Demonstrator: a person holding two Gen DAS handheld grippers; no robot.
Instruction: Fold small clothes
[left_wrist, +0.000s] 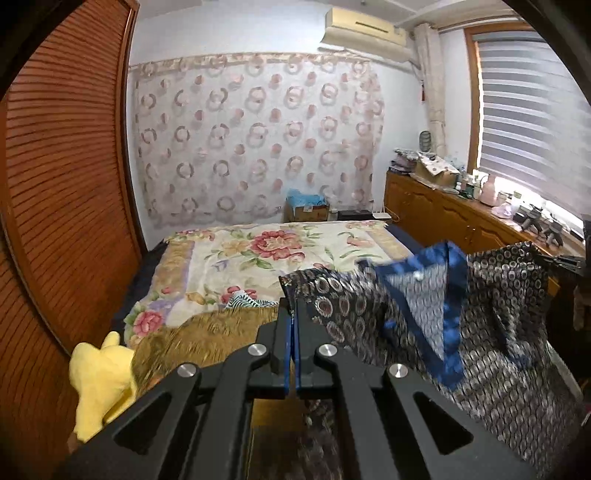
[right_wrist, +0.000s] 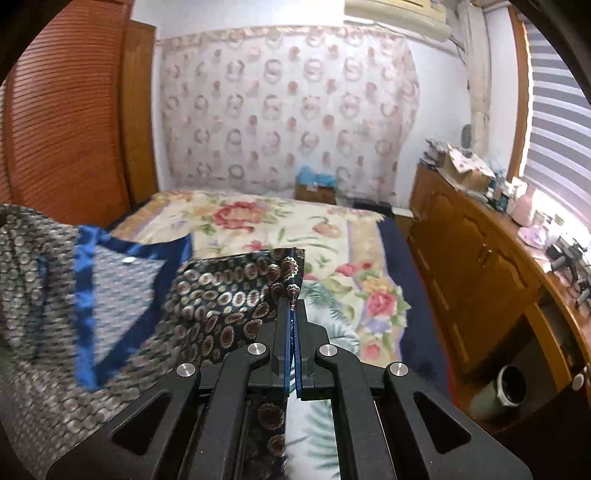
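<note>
Both grippers, left (left_wrist: 292, 310) and right (right_wrist: 293, 306), pinch the garment's (left_wrist: 498, 302) top edge above the bed (left_wrist: 229, 258).

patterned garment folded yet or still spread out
Spread out, not folded: the patterned garment hangs between the left gripper and right gripper, jaws shut on its corners, above the bed.

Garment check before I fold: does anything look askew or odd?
The garment hangs bunched between the left gripper and right gripper, its blue collar twisted, not spread flat. No damage shows.

The far bedspread (left_wrist: 280, 243) lies open; the raised garment (left_wrist: 424, 314) blocks the near side, cabinet (right_wrist: 480, 266) flanking.
</note>
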